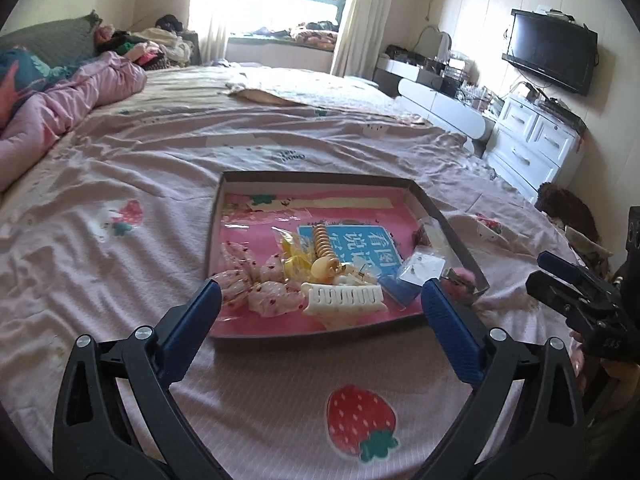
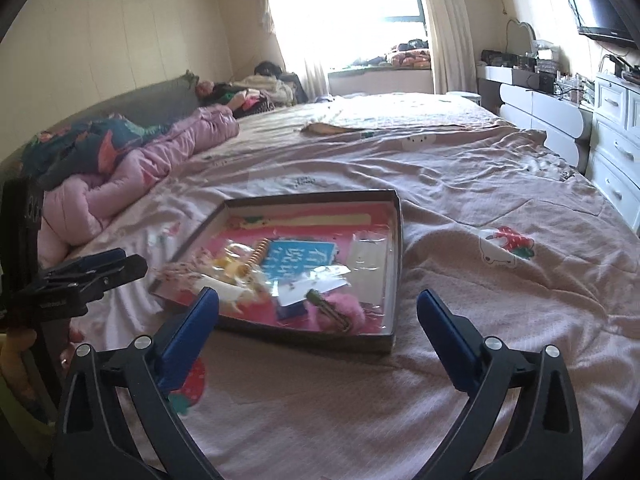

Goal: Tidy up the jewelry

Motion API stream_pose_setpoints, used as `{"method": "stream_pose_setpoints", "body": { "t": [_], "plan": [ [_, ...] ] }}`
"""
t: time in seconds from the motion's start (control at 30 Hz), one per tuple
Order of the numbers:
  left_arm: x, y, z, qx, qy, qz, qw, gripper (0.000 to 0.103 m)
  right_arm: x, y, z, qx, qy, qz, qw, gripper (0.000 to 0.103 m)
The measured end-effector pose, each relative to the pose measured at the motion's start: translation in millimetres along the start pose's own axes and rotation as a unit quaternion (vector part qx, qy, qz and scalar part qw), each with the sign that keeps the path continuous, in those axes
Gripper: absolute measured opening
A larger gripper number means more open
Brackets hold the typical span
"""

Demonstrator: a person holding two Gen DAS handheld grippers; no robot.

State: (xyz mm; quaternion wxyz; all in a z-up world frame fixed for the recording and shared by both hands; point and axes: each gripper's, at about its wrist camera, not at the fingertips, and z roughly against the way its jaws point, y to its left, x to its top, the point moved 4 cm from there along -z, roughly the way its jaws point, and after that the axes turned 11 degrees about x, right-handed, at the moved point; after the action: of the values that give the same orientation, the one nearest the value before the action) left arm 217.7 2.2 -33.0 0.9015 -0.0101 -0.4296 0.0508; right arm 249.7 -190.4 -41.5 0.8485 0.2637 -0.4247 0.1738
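Observation:
A shallow dark cardboard tray (image 1: 440,216) with a pink lining lies on the bed and holds hair accessories and jewelry. In it are a white claw clip (image 1: 342,299), a gold spiral hair tie (image 1: 321,240), dotted fabric scrunchies (image 1: 256,284), a yellow bow (image 1: 298,258), small earring cards (image 1: 420,266) and a pink fluffy clip (image 2: 344,306). My left gripper (image 1: 322,304) is open and empty, hovering over the tray's near edge. My right gripper (image 2: 318,308) is open and empty, just short of the tray (image 2: 394,264). Each gripper also shows at the side of the other view.
The bed has a pink strawberry-print sheet (image 1: 360,420). A rumpled pink quilt (image 1: 72,96) lies at the left. White drawers (image 1: 532,144), a dresser and a wall TV (image 1: 552,52) stand at the right beyond the bed edge.

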Motion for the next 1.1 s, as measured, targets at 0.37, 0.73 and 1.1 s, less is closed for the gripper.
{"method": "stream_pose_setpoints", "body": {
  "t": [0.37,0.73,1.1],
  "plan": [
    [-16.7,2.7,43.7,0.007,-0.021,0.007,0.9997,0.092,-9.0,27.3,37.9,0.005,-0.025,0.009,1.0,0.096],
    [-38.8,-6.4,70.7,0.009,-0.031,0.0,0.9995,0.092,-25.2,52.6,66.3,-0.003,-0.041,0.036,0.999,0.096],
    [-53.9,-5.6,86.4,0.023,-0.059,-0.001,0.998,0.092,-41.6,68.6,80.3,-0.018,-0.069,0.061,0.996,0.096]
  ]
}}
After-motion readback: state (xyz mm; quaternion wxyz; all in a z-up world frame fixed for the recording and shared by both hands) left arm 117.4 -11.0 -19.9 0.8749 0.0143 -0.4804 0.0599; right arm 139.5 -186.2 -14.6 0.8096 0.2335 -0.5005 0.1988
